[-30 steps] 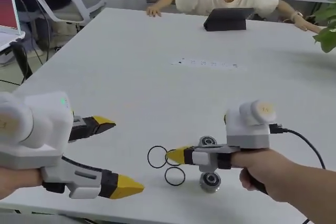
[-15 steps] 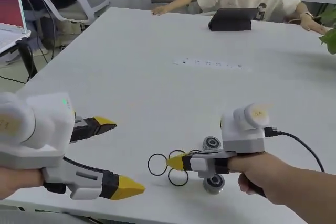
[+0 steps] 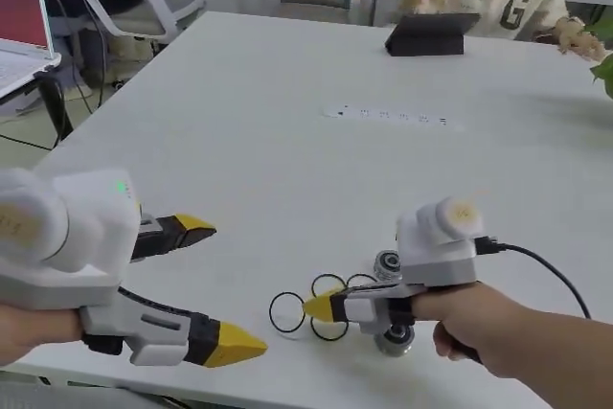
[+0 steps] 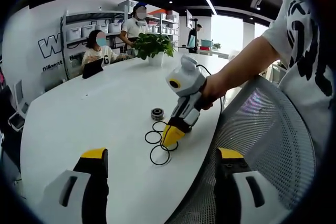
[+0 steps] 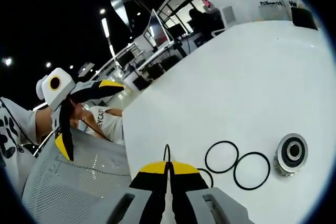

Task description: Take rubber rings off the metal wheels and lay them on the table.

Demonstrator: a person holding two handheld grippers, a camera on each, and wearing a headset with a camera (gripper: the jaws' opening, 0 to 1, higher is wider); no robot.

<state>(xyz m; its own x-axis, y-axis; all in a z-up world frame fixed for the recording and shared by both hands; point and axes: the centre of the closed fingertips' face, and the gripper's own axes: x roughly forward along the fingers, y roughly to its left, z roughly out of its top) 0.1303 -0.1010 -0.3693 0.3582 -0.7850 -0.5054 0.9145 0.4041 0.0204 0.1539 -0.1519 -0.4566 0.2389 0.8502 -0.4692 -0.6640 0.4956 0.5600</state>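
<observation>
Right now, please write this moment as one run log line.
right tongs: shut on rubber ring | left tongs: open, empty | loose rings: flat on table | metal wheel: beside them

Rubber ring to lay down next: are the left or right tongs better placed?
Right. The right tongs are shut on a rubber ring, tips low over the table beside the laid rings. The left tongs are open, holding nothing, off to the side.
</observation>
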